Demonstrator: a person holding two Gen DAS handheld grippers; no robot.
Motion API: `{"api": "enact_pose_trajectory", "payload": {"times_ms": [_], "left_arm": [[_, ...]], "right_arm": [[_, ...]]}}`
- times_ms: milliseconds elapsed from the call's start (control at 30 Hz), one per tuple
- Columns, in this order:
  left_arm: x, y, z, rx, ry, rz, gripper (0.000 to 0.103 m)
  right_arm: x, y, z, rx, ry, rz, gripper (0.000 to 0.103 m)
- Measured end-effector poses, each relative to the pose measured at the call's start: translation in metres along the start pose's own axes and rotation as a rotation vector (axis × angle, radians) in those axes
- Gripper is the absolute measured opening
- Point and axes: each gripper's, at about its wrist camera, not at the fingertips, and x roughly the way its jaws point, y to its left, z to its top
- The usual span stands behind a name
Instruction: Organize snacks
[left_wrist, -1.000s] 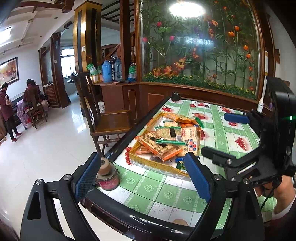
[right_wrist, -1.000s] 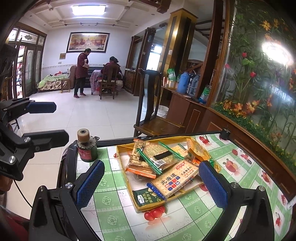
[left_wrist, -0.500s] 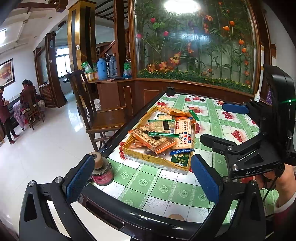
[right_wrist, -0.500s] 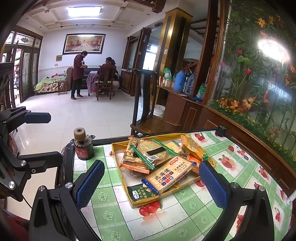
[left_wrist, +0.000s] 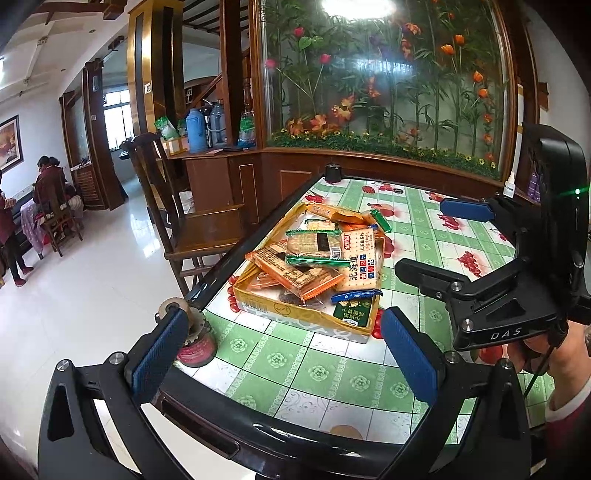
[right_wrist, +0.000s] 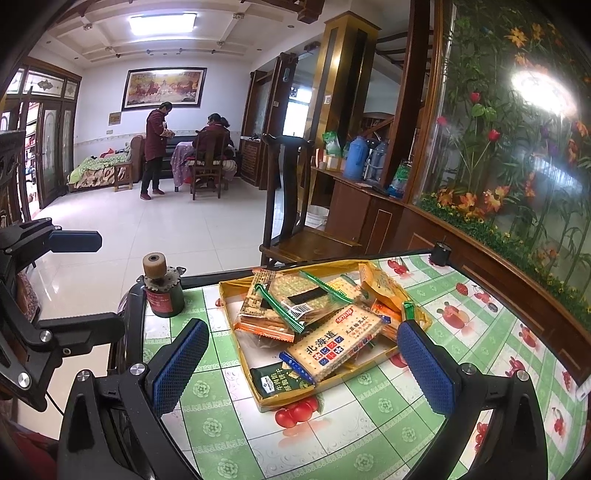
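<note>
room: tiled living room, a glass panel of fake flowers behind the table (left_wrist: 325, 373), which wears a green checked cloth with fruit prints.
snacks: cracker packets heaped criss-cross in a shallow yellow box (right_wrist: 266, 400) near the table's corner; all seem to lie inside it, none loose on the cloth.
top of heap: the white hokkaido cracker pack (right_wrist: 334, 349) lies slanted over the others, easiest to reach.
left gripper (left_wrist: 284, 345): spread wide, holding nothing, short of the box.
right gripper (right_wrist: 303, 363): also gaping and empty, framing the box, likely lining up on it.
stage: could be gathered already, or a jumble awaiting sorting.
nearby: a small red can (right_wrist: 162, 295) beside the box.
</note>
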Motion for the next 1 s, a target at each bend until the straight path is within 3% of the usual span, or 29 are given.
{"api": "enact_pose_trajectory", "payload": {"times_ms": [667, 900, 1000], "left_arm": [[0.0089, -0.0008, 0.0021, -0.003, 0.016, -0.004, 0.103], [0.0040, -0.0065, 0.0008, 0.037, -0.029, 0.044, 0.103], [0.0028, -0.0052, 0.0032, 0.021, -0.027, 0.015, 0.103]], "right_arm": [[0.0032, -0.0042, -0.0012, 0.005, 0.005, 0.002, 0.103], [0.0088, -0.0040, -0.0032, 0.010, 0.004, 0.009, 0.103], [0.0095, -0.0026, -0.0035, 0.012, 0.004, 0.013, 0.103]]}}
